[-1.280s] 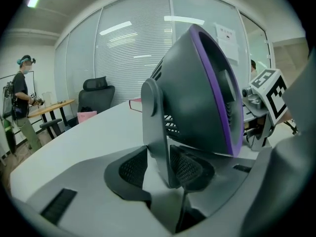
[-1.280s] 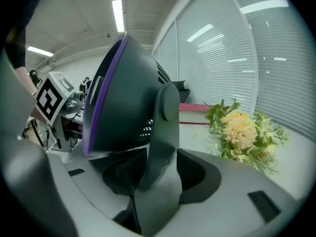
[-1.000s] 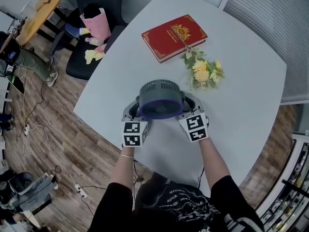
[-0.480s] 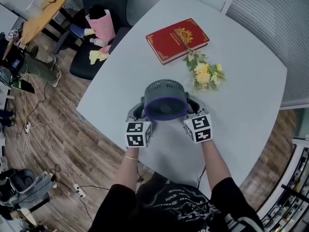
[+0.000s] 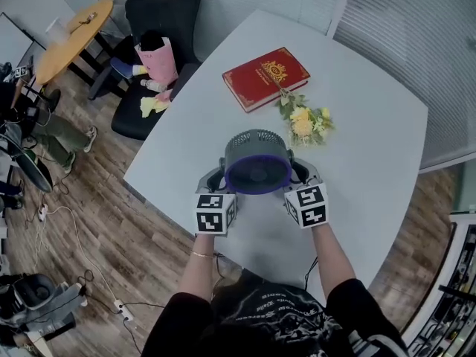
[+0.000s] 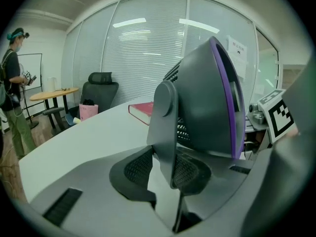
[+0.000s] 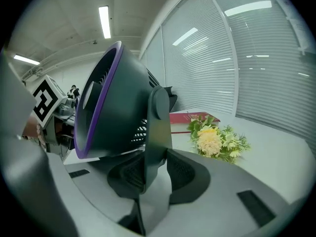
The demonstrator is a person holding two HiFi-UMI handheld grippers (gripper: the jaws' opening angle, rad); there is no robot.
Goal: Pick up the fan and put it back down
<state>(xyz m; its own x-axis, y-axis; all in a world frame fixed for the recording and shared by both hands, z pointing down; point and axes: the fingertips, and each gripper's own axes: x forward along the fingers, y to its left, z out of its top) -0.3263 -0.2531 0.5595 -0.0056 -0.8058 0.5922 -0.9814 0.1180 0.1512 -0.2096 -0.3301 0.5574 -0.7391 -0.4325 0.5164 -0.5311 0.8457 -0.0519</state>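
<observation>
A dark grey fan (image 5: 256, 162) with a purple rim hangs above the white table (image 5: 372, 147), its front facing up toward me. My left gripper (image 5: 216, 175) is shut on the fan's left stand arm (image 6: 165, 127), whose flat bar sits between the ribbed pads (image 6: 138, 167). My right gripper (image 5: 300, 173) is shut on the right stand arm (image 7: 158, 132); its jaws have just been closing on that bar. In the left gripper view the fan (image 6: 207, 102) fills the middle, and in the right gripper view the fan (image 7: 113, 107) tilts left.
A red book (image 5: 265, 76) and a bunch of yellow flowers (image 5: 303, 121) lie on the table beyond the fan. A black chair (image 5: 160, 21) with a pink bag (image 5: 156, 54) stands at the far left corner. A person (image 6: 15, 83) stands off to the left by a round wooden table (image 5: 74, 28).
Both grippers have risen together with the fan between them, and the fan now hangs higher above the table. The book and the flowers have not moved.
</observation>
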